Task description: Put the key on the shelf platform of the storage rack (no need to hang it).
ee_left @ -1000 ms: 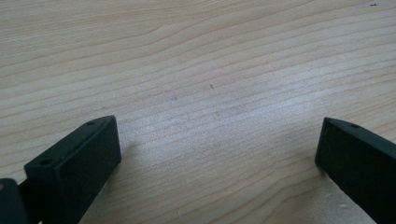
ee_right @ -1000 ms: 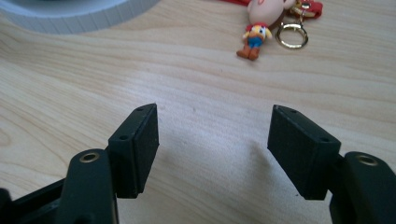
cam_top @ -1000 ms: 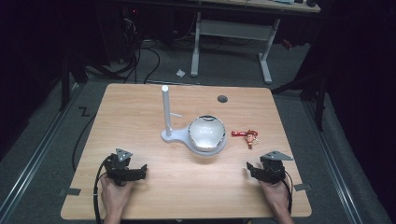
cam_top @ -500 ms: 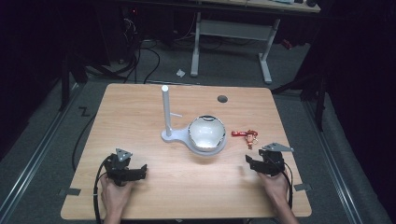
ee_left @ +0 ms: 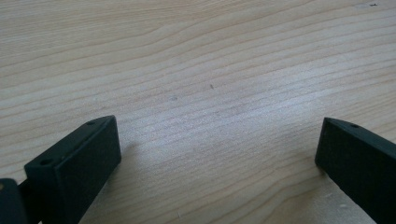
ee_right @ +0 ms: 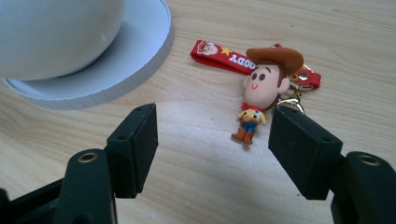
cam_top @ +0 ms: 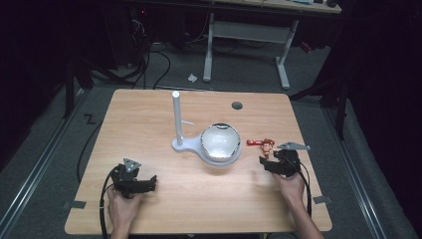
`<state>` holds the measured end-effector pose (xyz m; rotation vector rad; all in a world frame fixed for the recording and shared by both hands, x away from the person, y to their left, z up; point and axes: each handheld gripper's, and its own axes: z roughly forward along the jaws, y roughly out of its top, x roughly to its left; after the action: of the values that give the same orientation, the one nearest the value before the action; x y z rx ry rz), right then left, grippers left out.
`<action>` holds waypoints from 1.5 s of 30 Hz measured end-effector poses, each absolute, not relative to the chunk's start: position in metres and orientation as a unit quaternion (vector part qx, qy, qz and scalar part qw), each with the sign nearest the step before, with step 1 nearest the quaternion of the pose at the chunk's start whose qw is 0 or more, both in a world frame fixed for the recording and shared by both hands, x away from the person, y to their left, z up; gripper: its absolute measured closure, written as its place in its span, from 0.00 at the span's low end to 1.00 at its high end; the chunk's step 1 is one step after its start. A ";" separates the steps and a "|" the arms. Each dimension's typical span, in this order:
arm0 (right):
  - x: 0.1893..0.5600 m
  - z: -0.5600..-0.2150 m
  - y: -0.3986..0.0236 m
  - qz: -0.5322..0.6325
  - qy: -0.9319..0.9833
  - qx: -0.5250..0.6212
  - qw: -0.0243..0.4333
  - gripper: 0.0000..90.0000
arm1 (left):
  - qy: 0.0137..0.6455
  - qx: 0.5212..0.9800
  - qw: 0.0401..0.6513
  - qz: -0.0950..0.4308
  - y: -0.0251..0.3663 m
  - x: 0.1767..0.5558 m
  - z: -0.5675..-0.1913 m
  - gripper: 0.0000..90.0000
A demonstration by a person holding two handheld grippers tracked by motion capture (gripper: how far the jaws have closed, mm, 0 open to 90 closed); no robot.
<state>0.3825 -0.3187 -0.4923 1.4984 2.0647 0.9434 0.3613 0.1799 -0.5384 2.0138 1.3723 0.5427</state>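
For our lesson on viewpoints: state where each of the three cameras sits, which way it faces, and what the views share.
High view: above the table's near side, facing forward and down; both forearms, left tongs, right tongs.
Left gripper view: on the left tongs, facing bare wood between open jaws.
Right gripper view: on the right tongs, facing the cowboy keychain beyond open jaws.
Shared: keychain and white round base appear in the high and right gripper views.
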 end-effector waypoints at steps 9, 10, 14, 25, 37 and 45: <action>0.406 -0.495 -0.322 0.323 0.736 0.555 0.216 0.36 | 0.522 0.765 0.316 0.206 0.180 0.361 -0.538 0.00; 0.409 -0.496 -0.322 0.320 0.736 0.556 0.216 0.36 | 0.522 0.765 0.316 0.206 0.180 0.361 -0.538 0.00; 0.419 -0.497 -0.322 0.314 0.734 0.561 0.220 0.36 | 0.522 0.765 0.316 0.206 0.180 0.361 -0.538 0.00; 0.447 -0.503 -0.328 0.296 0.726 0.580 0.219 0.34 | 0.522 0.764 0.317 0.208 0.180 0.361 -0.539 0.00; 0.456 -0.518 -0.326 0.283 0.731 0.587 0.204 0.37 | 0.522 0.764 0.317 0.208 0.180 0.361 -0.539 0.00; 0.456 -0.519 -0.326 0.271 0.736 0.582 0.216 0.57 | 0.522 0.764 0.317 0.208 0.180 0.361 -0.539 0.00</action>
<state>0.4560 -0.3255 -0.5188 1.6125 2.0389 0.7514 0.3613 0.1795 -0.5386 2.0118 1.3746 0.5466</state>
